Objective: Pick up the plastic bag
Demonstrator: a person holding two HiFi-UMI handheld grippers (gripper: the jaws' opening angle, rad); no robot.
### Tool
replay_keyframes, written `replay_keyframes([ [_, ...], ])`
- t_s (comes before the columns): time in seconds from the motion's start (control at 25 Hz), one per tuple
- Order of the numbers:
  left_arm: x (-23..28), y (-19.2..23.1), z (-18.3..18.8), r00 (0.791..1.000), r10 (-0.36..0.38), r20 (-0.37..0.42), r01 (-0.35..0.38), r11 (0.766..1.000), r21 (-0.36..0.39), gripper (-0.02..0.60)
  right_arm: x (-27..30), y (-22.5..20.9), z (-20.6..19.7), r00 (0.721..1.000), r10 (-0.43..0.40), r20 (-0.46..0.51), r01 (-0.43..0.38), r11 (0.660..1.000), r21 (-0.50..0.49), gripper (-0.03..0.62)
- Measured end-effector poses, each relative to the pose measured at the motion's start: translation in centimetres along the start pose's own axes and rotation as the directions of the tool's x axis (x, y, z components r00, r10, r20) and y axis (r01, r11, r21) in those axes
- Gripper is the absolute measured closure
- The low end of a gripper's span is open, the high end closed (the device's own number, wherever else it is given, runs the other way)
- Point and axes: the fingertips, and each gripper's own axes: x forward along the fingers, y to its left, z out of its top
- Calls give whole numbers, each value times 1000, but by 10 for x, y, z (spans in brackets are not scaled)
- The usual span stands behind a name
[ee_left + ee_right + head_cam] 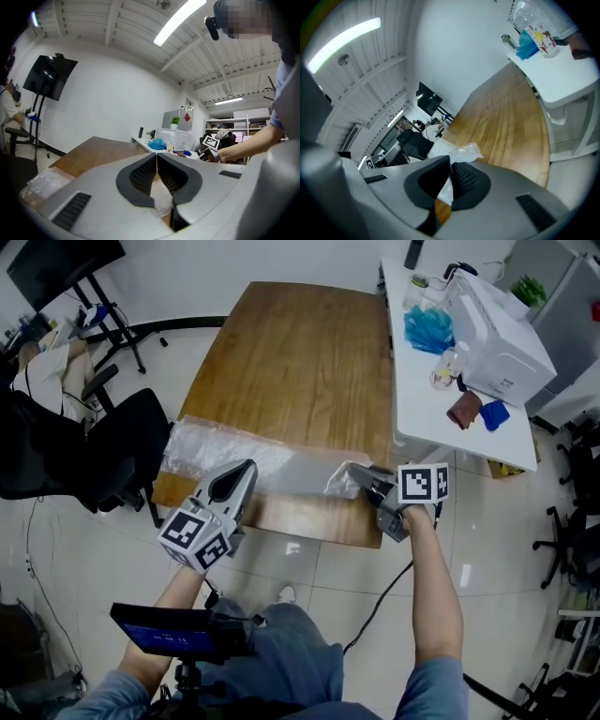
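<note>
Item: plastic bag (pixel 234 454), clear film; lies flat along the near edge of the wooden tabletop (pixel 291 362), its left end reaching the near left corner, its right end bunched and raised off the wood.

Right gripper (pixel 361 479): held at the bag's right end, near the tabletop's near right corner; marker cube (pixel 424 484) facing up; in the right gripper view (pixel 451 164) the fingers are clamped on the bag (pixel 457 152), white film passing between the ribbed pads and spreading out beyond the tips over the tabletop (pixel 506 122).

Left gripper (pixel 246 468): tips over the bag's near edge, towards the middle of its length; marker cube (pixel 199 535) low and towards the person; in the left gripper view (pixel 157 157) the fingers meet at the tips, with crinkled film showing in the narrow slit between the pads, so they read as closed on the bag; more of the bag (pixel 37 185) lies crumpled at lower left, on the tabletop (pixel 98 150).

Surroundings: white side table (pixel 422 418) touching the tabletop's right edge; on it a white box (pixel 502 334), a blue cloth (pixel 428 329), and small items too small to tell; black chair (pixel 84 456) at the left of the tabletop; dark monitor on a stand (pixel 49 77) against the far wall; tiled floor below.
</note>
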Motion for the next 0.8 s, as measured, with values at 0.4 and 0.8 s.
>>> replay_keyframes([
  [0.4, 17, -10, -8, 999, -32, -29, 32, 999, 6, 568, -5, -44, -4, 980, -178, -90, 166, 978, -129, 592],
  [0.8, 20, -9, -7, 999, -36, -20, 36, 999, -3, 568, -15, -62, 8, 958, -287, 17, 284, 939, -193, 563],
])
